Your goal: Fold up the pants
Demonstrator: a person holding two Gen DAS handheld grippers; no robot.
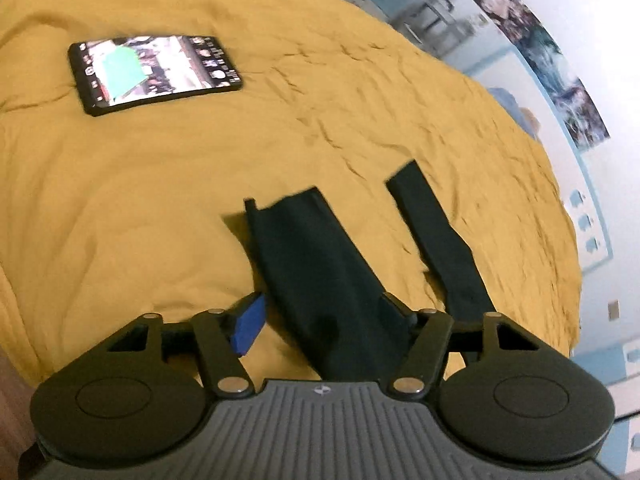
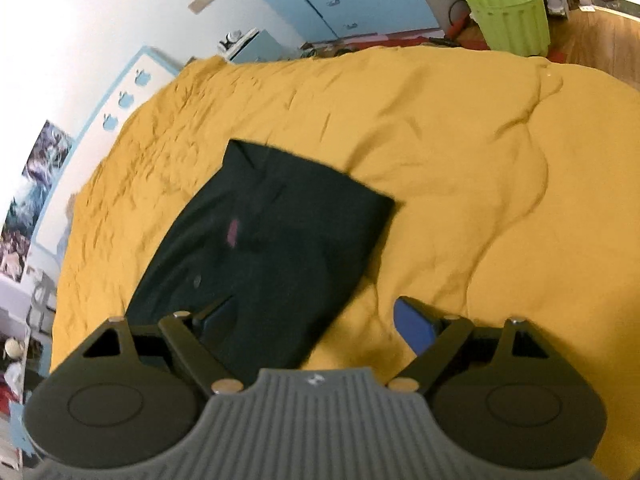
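My left gripper [image 1: 320, 316] is spread wide above the dark, almost black fabric pants [image 1: 320, 280], its blue-padded finger at the lower left of the frame over bare cover and its other finger over the cloth at the lower middle. Nothing is pinched between them. In this view the two legs of the pants run from the bottom centre up toward the middle of the frame, apart from each other, the wider leg on the left and a narrower strip on the right, both lying on the wrinkled mustard-yellow bed cover [image 1: 160, 200]. A black tablet with a lit screen [image 1: 154, 72] lies flat on the cover at the upper left, well apart from the pants.

My right gripper [image 2: 316, 320] is also spread open and holds nothing. Its left finger hangs over the dark cloth, its blue-padded finger over the yellow cover at the lower right. Here the pants [image 2: 272, 240] fill the centre of the frame as one broad dark shape. A ribbed lime-green plastic bin [image 2: 508, 16] stands beyond the bed at the upper right.
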